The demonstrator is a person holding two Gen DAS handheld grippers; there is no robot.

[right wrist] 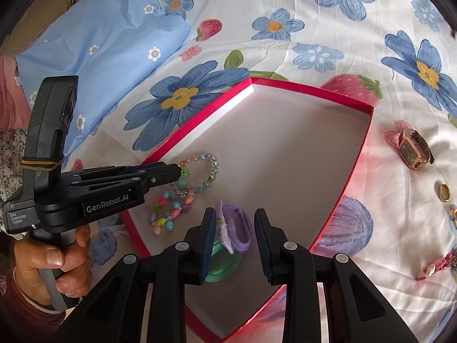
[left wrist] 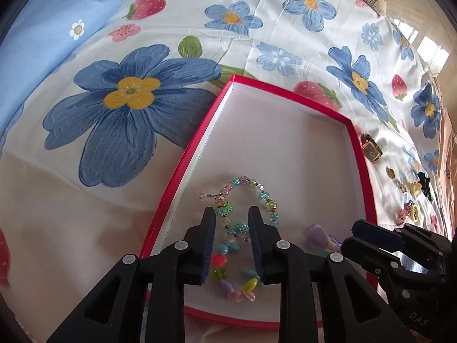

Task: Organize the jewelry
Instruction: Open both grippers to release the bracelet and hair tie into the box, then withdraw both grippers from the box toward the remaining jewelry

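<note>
A red-rimmed box with a white floor lies on a flowered bedsheet. In it lie a green-blue bead bracelet, a pastel bead bracelet, a purple hair tie and a green hair tie. My left gripper is open just above the bead bracelets. My right gripper is open over the hair ties, holding nothing. A gold watch and a gold ring lie right of the box.
More small jewelry and a pink flower clip lie on the sheet to the right. A blue pillow lies at the far left. A blue pom-pom sits beside the box's near left corner.
</note>
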